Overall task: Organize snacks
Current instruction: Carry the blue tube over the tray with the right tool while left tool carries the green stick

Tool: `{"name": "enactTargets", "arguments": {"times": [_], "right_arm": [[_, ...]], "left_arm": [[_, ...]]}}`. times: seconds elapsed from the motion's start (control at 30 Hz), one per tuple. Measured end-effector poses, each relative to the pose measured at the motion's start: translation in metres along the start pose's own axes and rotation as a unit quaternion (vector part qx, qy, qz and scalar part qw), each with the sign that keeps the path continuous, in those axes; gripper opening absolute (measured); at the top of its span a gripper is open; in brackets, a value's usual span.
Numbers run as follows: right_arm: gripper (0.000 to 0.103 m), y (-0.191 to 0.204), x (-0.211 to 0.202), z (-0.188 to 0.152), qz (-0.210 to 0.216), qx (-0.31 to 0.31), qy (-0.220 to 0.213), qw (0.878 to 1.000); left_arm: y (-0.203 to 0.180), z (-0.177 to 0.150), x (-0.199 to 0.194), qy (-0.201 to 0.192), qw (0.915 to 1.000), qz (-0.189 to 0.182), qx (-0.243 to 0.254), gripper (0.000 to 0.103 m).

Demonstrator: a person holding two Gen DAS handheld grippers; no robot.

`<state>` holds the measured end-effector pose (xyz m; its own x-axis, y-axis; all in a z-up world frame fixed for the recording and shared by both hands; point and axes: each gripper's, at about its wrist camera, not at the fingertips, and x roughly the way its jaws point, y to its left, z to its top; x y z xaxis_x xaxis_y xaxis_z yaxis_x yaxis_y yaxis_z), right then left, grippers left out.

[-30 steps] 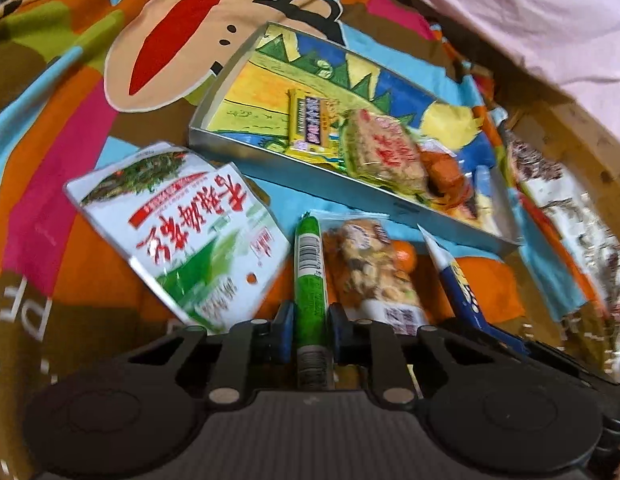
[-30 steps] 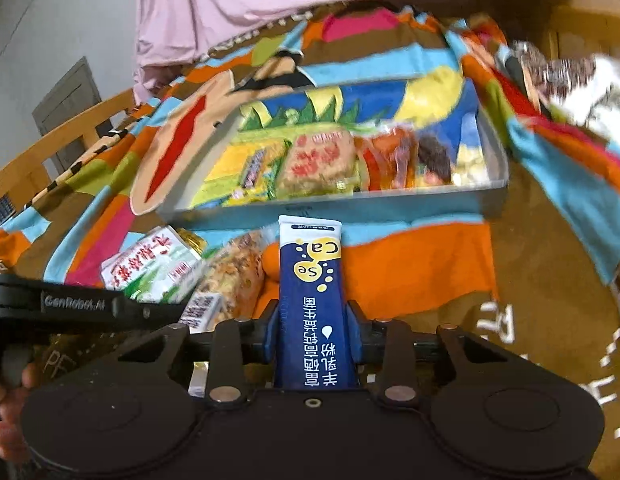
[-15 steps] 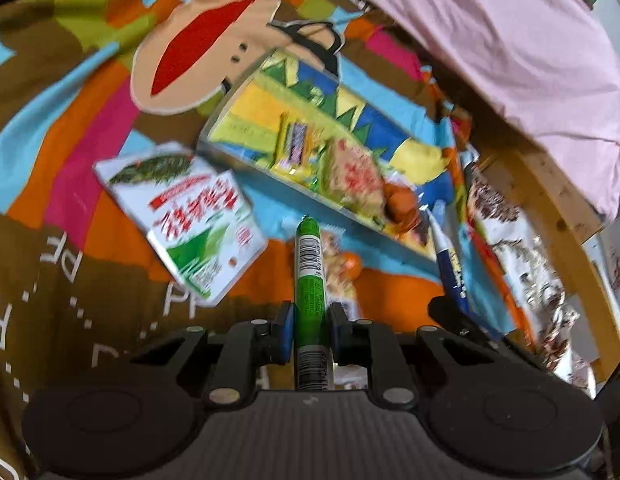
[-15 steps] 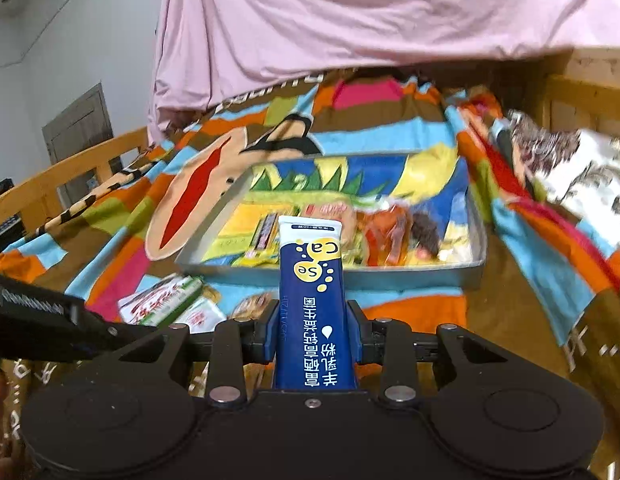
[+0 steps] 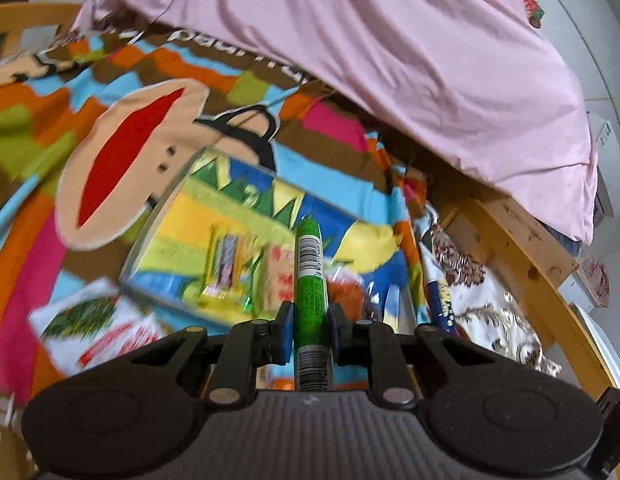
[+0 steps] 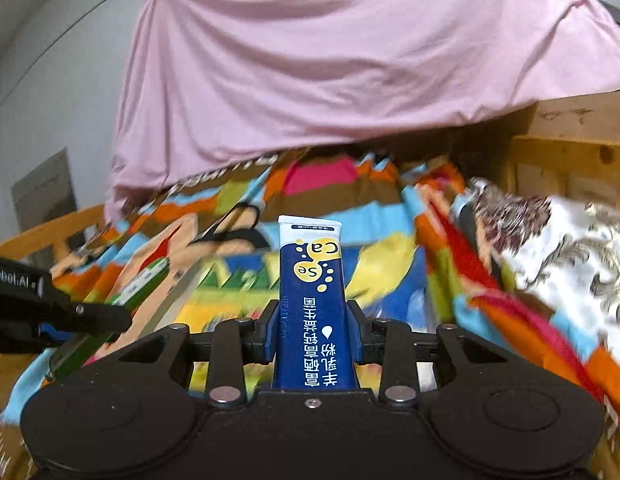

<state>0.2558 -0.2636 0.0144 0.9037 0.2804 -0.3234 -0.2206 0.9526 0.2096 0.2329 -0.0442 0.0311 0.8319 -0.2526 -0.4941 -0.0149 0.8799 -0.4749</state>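
- Left gripper (image 5: 308, 330) was pinching a green stick snack (image 5: 309, 280), jaws pressed on both sides of it; stick pointed forward, barcode facing up, tip over the tray in the left wrist view.
- Right gripper (image 6: 312, 330) was clamped on a blue sachet (image 6: 312, 304) with a white top edge and yellow "Ca"/"Se" dots; sachet stood upright between the jaws.
- Both held items were off the blanket, in the air on the near side of the tray.
- Metal tray (image 5: 150, 236) with a cartoon print lay on the colourful blanket (image 5: 38, 128); it held several snack packets, incl. a yellow bar (image 5: 226, 264) and a red-printed packet (image 5: 282, 276); blurred, rest hard to tell.
- White-and-green snack bag (image 5: 94, 328) lay on the blanket, outside the tray, near its left front corner.
- Blue sachet also showed at right in the left wrist view (image 5: 439, 300), beside the tray's right end.
- Left gripper with the green stick showed at the left edge of the right wrist view (image 6: 82, 316).
- Pink sheet (image 6: 349, 60) hung behind the blanket; floral fabric (image 6: 569, 248) lay to the right; wooden frame (image 5: 521, 248) ran along the right.
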Motion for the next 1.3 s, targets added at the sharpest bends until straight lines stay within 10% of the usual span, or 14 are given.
{"name": "enactTargets", "arguments": {"times": [0.67,1.3], "right_arm": [[0.036,-0.064,0.110,-0.001,-0.034,0.025,0.013,0.999],[0.040,-0.059,0.133,-0.026,-0.032,0.023,0.075,0.996]], "left_arm": [[-0.036,0.024,0.178,0.011,0.9991,0.016,0.039,0.020],[-0.028,0.006,0.195,0.036,0.9982,0.035,0.033,0.021]]}}
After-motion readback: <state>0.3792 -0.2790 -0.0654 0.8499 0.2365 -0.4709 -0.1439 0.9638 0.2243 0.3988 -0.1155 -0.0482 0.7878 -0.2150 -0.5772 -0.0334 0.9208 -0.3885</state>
